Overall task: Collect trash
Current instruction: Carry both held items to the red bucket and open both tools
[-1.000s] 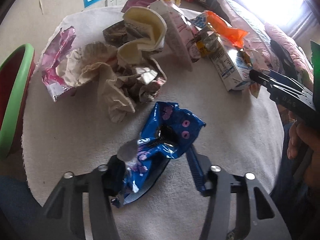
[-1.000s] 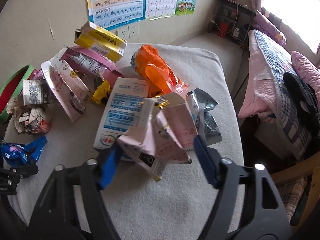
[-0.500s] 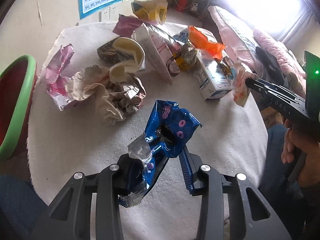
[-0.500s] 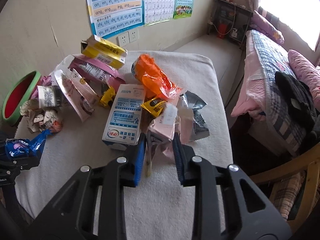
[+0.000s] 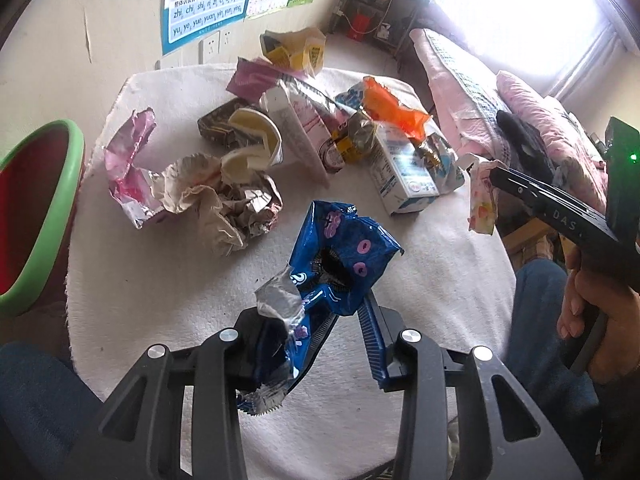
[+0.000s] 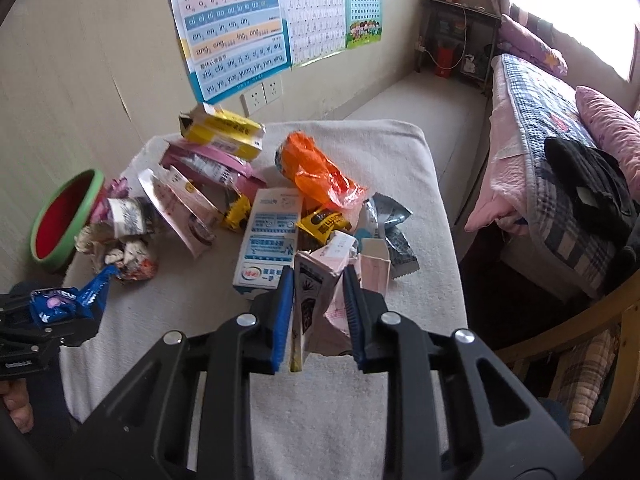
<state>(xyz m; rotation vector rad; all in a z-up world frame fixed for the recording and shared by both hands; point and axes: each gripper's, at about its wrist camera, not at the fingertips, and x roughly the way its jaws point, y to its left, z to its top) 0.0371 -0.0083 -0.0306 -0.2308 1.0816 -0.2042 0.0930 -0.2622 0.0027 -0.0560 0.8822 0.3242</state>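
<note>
Left wrist view: we hold the left gripper (image 5: 336, 344) closed around a crumpled blue wrapper (image 5: 340, 256), lifted above the white table (image 5: 160, 280); its long axis runs forward and up, away from the fingers. Beyond the wrapper lies the trash pile (image 5: 304, 148); left of the table, the green bin (image 5: 44, 208). Our right gripper (image 6: 318, 312) is clamped on a pink carton (image 6: 332, 280), standing roughly upright, near the pile's edge.

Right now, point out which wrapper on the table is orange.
The crumpled orange plastic wrapper lying atop the blue-and-white carton, mid-table. The yellow box sits behind it; the blue wrapper is held in the left gripper.
</note>
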